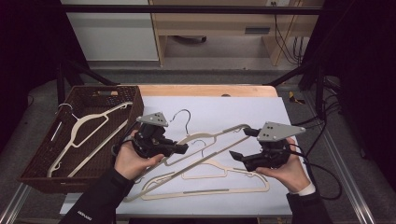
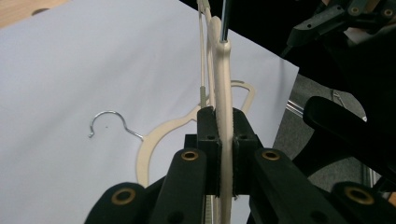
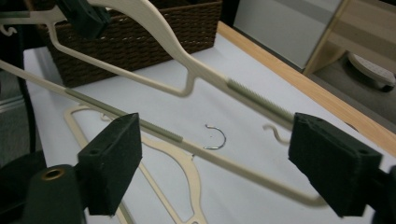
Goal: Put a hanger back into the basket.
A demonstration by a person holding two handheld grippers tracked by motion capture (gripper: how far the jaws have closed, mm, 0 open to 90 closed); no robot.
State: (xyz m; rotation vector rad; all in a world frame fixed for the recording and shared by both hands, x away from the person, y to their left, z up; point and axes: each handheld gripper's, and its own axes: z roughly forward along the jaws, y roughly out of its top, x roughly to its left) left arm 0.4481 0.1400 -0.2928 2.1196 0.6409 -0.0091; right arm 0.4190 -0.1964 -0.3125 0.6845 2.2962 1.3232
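The left hand-held gripper (image 1: 183,148) clamps the lifted hanger (image 1: 219,134), long axis across the table (image 1: 210,105), hook (image 1: 183,116) pointing away. The right hand-held gripper (image 1: 243,143) is released, straddling its right end. Basket (image 1: 32,163) lies left.

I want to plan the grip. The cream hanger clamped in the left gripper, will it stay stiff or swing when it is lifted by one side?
The hanger looks like thin rigid plastic, so probably stiff and light. The left gripper clamps it off-centre, so the long free end may droop or swing. Its metal hook could snag the hanger lying beneath.
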